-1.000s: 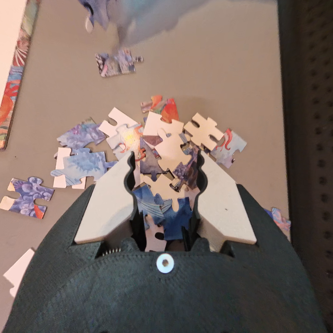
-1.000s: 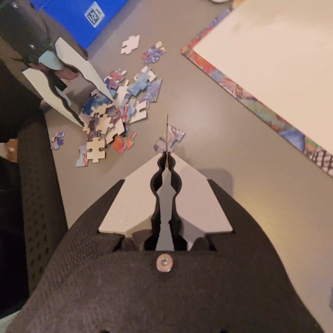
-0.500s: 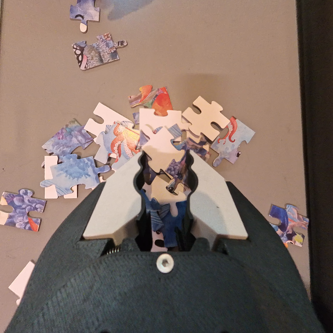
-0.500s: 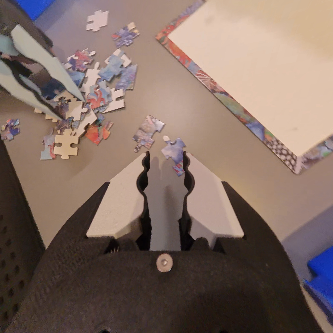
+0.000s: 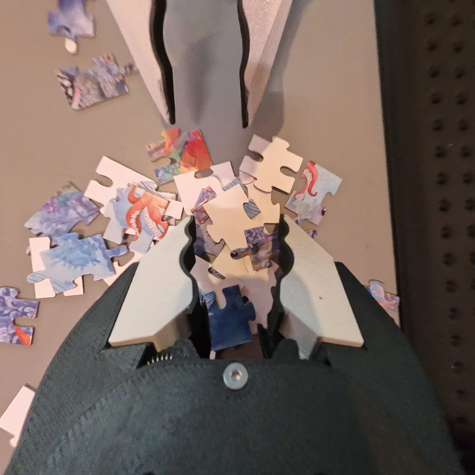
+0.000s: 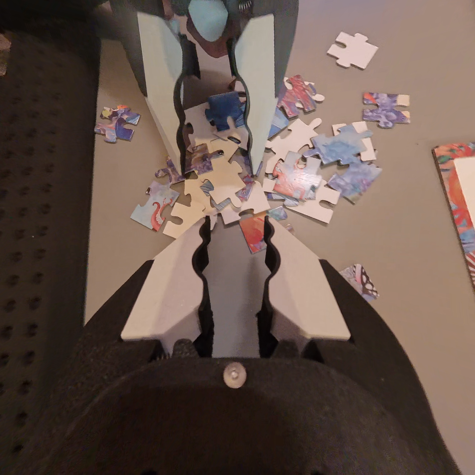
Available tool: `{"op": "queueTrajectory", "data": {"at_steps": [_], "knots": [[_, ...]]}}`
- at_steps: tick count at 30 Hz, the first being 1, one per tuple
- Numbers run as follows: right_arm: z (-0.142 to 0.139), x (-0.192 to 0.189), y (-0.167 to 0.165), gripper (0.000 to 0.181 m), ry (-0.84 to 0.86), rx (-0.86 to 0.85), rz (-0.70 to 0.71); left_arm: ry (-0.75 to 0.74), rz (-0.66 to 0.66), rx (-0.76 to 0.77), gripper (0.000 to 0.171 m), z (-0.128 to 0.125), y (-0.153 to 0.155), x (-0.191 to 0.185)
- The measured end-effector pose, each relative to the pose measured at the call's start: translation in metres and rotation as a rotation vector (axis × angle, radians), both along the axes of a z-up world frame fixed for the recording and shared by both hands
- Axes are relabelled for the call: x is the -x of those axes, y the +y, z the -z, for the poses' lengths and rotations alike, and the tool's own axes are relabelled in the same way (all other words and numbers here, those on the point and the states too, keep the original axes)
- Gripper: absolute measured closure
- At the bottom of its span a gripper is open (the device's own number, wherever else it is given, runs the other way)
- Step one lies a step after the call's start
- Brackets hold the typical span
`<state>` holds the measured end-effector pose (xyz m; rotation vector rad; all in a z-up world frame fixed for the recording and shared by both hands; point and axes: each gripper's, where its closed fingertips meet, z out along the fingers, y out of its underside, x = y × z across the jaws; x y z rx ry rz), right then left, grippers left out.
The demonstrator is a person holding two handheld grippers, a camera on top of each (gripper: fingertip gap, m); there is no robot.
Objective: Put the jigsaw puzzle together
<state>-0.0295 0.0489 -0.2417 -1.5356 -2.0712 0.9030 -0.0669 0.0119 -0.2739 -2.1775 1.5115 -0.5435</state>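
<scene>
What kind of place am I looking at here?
Probably an indoor tabletop set up for a puzzle: a plain grey table with a loose pile of jigsaw pieces, a puzzle board at one side, and dark perforated padding alongside.

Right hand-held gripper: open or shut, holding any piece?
Open and empty. The right hand-held gripper shows bare grey table between its parted fingers, just short of the puzzle pile.

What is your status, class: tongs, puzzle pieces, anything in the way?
Left tongs open over the piece pile. Right tongs open, empty, at pile's edge. Puzzle frame off to the side. Many pieces overlap, some face down.
</scene>
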Motion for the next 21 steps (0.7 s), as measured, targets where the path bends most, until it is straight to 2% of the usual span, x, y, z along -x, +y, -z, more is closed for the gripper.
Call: {"op": "queueTrajectory", "data": {"at_steps": [2, 3, 4, 11, 17, 21], "knots": [[0.005, 0.004, -0.005, 0.143, -0.013, -0.024, -0.017, 0.083, 0.002, -0.006, 0.107, 0.013, -0.001, 0.000], [0.007, 0.005, -0.007, 0.144, -0.010, -0.028, -0.026, 0.083, -0.006, -0.025, 0.118, 0.013, 0.002, -0.003], [0.007, 0.006, -0.008, 0.145, -0.007, -0.021, -0.028, 0.082, -0.018, -0.018, 0.120, 0.013, 0.003, -0.004], [0.007, 0.006, -0.004, 0.147, 0.014, 0.010, -0.009, 0.050, -0.031, -0.048, 0.121, 0.009, 0.009, -0.005], [-0.002, 0.009, -0.010, 0.144, 0.090, -0.023, -0.059, -0.115, -0.051, 0.003, 0.121, -0.007, 0.011, -0.012], [-0.008, 0.012, -0.025, 0.142, 0.168, -0.204, -0.170, -0.298, -0.062, 0.081, 0.122, -0.025, 0.010, -0.019]]}}
